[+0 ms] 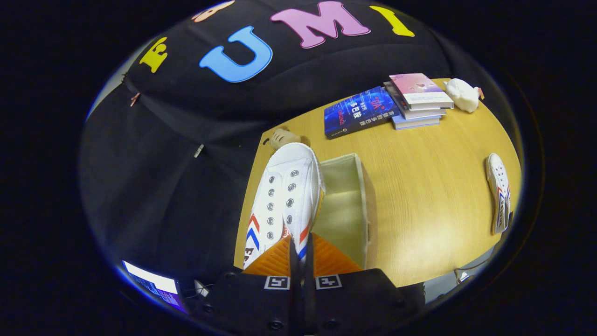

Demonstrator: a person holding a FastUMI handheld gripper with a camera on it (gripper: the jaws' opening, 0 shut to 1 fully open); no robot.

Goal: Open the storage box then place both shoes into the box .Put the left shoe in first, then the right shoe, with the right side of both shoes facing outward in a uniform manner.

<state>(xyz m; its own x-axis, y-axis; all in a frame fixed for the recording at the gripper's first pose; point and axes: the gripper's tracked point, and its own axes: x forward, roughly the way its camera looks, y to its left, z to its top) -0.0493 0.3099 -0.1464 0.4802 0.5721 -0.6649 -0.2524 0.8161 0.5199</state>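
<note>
Two shoes (284,196) (499,191), one box (347,205), three books (359,112).

The gripper (301,249) has two orange fingers (275,259) with fine ribbing along their length, tapering toward the tips. They spring from a black body whose front edge carries two small square black-and-white markers, one behind each finger. Round dark screw heads dot the black housing behind the jaws.

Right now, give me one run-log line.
gripper: shut on held shoe | held shoe: above open storage box | second shoe: on table
</note>
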